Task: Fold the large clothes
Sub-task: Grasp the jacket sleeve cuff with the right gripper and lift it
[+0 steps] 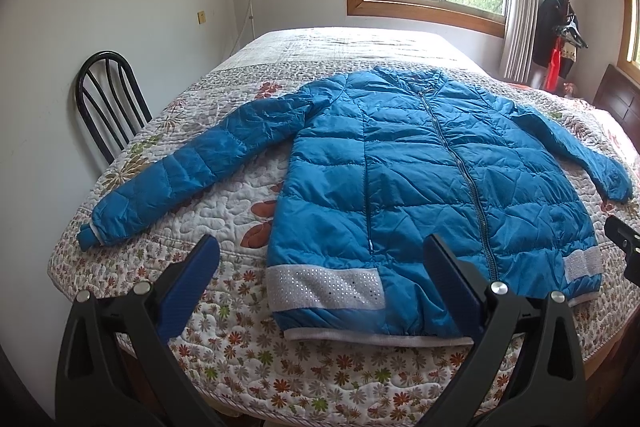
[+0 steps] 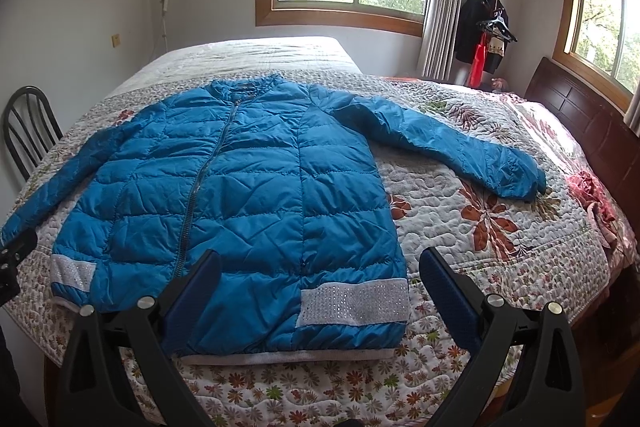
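Slippage threatens — puffer jacket [image 1: 420, 163] at bed's [image 1: 224, 355] near edge is slick; both claws [image 1: 320, 283] [image 2: 320, 287] gape apart, empty.

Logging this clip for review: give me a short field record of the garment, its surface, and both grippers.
garment: blue puffer jacket, spread flat, front up, zipped
sleeves: both spread outward, unfolded
surface: floral quilt on a bed
left gripper: open, holding nothing, near the hem
right gripper: open, holding nothing, near the hem
folding: not yet begun

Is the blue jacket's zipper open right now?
No, the blue jacket lies flat on the bed with its zipper closed from collar to hem.
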